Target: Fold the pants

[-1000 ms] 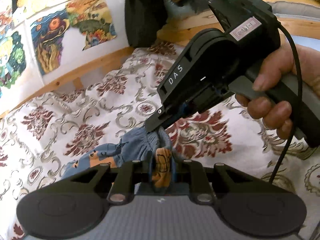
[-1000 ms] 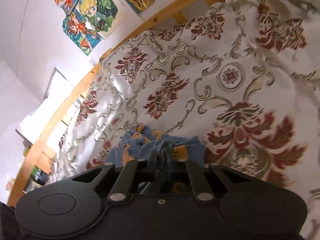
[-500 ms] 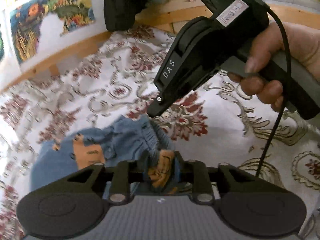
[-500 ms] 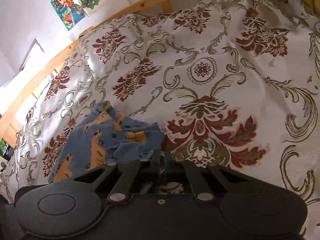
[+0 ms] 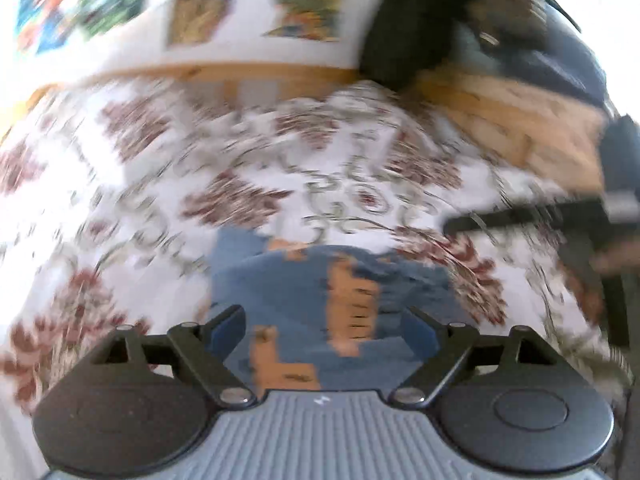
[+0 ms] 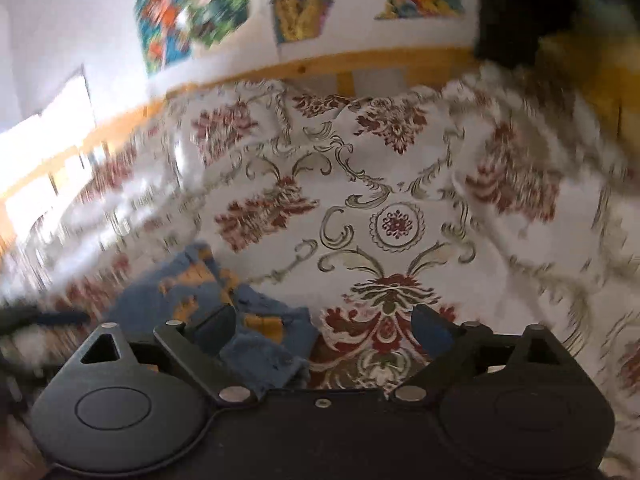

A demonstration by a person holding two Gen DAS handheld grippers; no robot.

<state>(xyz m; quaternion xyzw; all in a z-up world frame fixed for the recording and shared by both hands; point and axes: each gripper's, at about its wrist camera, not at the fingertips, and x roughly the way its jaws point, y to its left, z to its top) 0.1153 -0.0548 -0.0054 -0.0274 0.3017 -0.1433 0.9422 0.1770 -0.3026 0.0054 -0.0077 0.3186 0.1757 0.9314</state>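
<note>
A bed [image 6: 400,184] under a white spread with dark red floral and grey scroll patterns fills both views; a pale wooden rail [image 6: 360,62] borders its far side; colourful pictures [image 6: 192,12] hang on the white wall [image 6: 60,20] behind; everything is motion-blurred.

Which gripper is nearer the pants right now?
Left. The left gripper is open, directly over the pants, fabric filling the gap between its fingers. The right gripper is open at their edge, mostly over the bedspread.
</note>
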